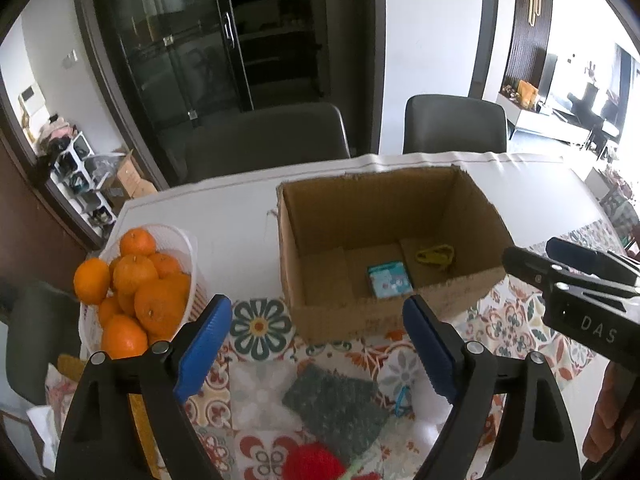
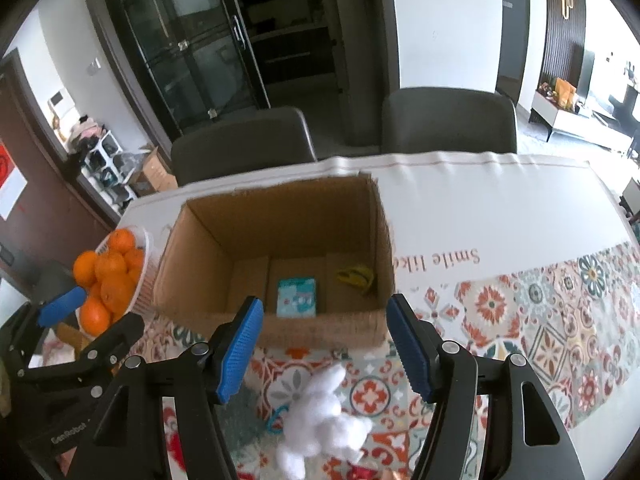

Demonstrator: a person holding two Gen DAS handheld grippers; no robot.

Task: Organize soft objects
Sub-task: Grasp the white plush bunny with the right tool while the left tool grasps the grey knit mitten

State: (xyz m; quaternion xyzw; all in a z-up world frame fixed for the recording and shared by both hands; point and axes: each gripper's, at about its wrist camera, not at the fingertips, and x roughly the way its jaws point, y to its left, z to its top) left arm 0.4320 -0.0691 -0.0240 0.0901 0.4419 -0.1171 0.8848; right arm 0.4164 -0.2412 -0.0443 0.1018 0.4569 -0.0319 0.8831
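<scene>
An open cardboard box (image 1: 332,312) (image 2: 344,326) stands on the patterned tablecloth. Inside lie a teal packet (image 1: 389,279) (image 2: 297,296) and a yellow object (image 1: 435,255) (image 2: 356,275). My left gripper (image 1: 316,340) is open and empty above a dark green knitted cloth (image 1: 336,408) and a red fuzzy object (image 1: 314,462). My right gripper (image 2: 324,348) is open and empty above a white plush toy (image 2: 324,416). The right gripper also shows in the left wrist view (image 1: 532,260), and a left fingertip (image 2: 62,306) shows in the right wrist view.
A white basket (image 1: 176,240) of oranges (image 1: 134,276) (image 2: 106,276) stands left of the box. Two grey chairs (image 1: 264,140) (image 1: 454,124) stand behind the table. A small blue clip (image 1: 402,400) lies by the green cloth.
</scene>
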